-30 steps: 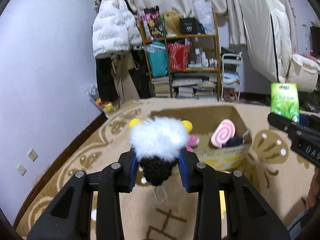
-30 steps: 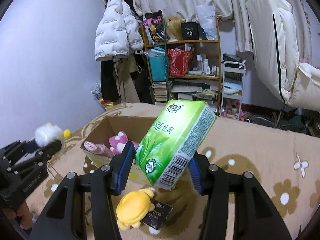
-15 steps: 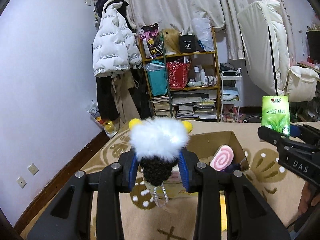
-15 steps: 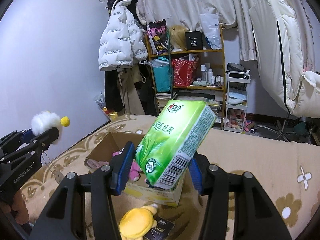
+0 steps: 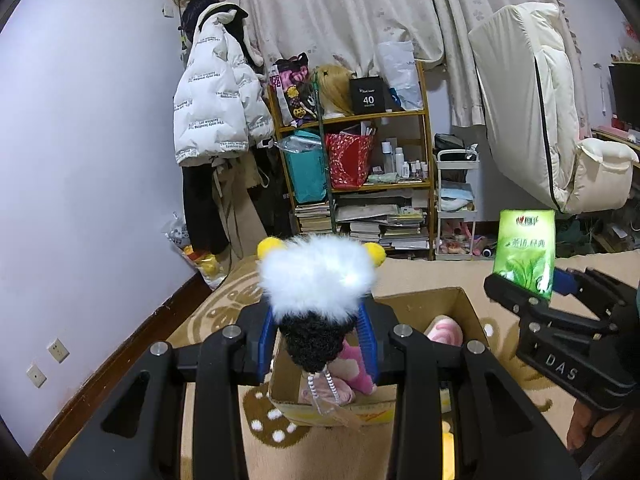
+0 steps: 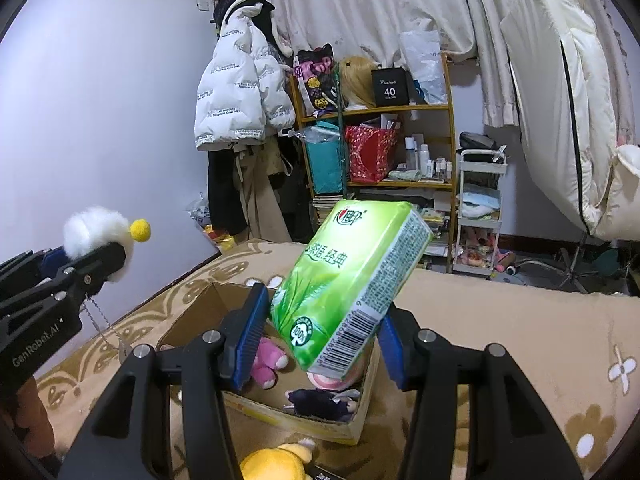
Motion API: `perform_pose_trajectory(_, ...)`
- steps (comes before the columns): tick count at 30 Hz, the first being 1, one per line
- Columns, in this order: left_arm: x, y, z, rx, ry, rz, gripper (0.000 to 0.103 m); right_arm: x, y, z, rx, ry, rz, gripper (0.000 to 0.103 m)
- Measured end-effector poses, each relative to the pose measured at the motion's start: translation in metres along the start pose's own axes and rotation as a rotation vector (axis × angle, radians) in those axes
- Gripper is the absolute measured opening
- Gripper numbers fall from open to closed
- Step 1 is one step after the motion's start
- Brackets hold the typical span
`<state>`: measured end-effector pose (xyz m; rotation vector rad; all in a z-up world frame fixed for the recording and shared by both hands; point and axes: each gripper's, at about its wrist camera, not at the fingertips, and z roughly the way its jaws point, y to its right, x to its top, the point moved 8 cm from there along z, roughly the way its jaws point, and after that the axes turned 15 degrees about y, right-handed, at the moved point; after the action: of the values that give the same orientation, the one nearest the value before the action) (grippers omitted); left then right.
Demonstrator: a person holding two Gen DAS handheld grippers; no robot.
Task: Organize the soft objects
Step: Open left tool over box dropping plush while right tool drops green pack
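Both tongs [image 5: 318, 334] [image 6: 320, 334] clamped, raised

White puffer jacket [image 5: 218, 112] hanging on wall, cluttered wooden shelf [image 5: 360, 160], pale curtains [image 6: 360, 4], small white trolley [image 6: 480, 208]

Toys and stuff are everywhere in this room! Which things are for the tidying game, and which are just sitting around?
For the tidying:
fluffy toy in the left gripper
tissue pack in the right gripper
cardboard box with pink toy inside
yellow toy in front of the box

Just sitting around:
white jacket
bookshelf
curtains
white cart
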<state>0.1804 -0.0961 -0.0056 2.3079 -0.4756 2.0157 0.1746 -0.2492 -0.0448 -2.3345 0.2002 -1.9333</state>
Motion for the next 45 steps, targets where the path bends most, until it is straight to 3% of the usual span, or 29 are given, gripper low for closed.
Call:
perform_pose_trajectory(11, -0.028, -0.004, 0.033, -0.005, -0.068, -0.032, 0.034, -0.03, -0.004, 0.026, 0.044, -0.062, 0.02, 0.055)
perform_pose_trajectory(29, -0.068, 0.017, 0.068, -0.097, -0.204, -0.076, 0.035, -0.069, 0.0, 0.038, 0.097, -0.143, 0.063, 0.056)
perform_pose_trajectory(41, -0.084, 0.01, 0.074, -0.078, -0.279, -0.092, 0.035, -0.081, -0.001, 0.042, 0.117, -0.188, 0.063, 0.058)
perform_pose_trajectory(45, -0.083, 0.006, 0.072, -0.068, -0.283, -0.098, 0.036, -0.077, -0.001, 0.039, 0.111, -0.173, 0.054, 0.067)
